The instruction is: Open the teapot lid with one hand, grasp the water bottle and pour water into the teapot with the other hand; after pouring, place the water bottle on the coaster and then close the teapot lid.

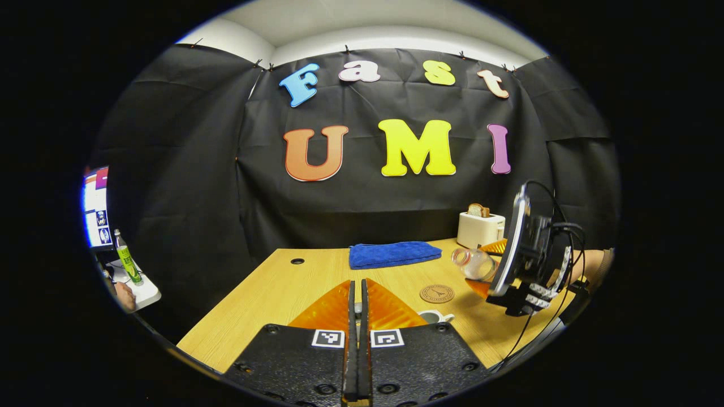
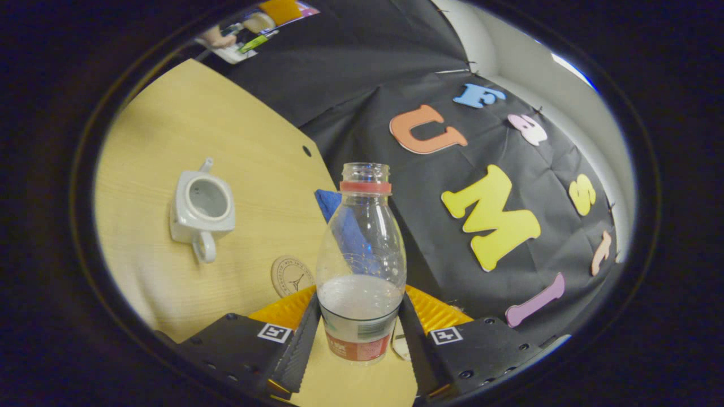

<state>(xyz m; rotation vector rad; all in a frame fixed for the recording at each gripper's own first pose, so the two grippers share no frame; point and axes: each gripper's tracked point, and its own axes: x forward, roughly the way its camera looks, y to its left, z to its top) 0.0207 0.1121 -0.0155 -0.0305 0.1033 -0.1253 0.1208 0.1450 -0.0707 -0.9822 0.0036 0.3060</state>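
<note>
Right gripper view: water bottle (image 2: 360, 265) tilted, mouth toward teapot (image 2: 202, 208).

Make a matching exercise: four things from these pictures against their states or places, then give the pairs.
Things:
1. White ceramic teapot
2. Clear plastic water bottle
3. Round brown coaster
4. Folded blue cloth

States:
A. Bare on the wooden table
B. Clamped in the right gripper, partly filled
C. Lid off
D. Lying at the table's far edge

Pairs: 1-C, 2-B, 3-A, 4-D
</note>
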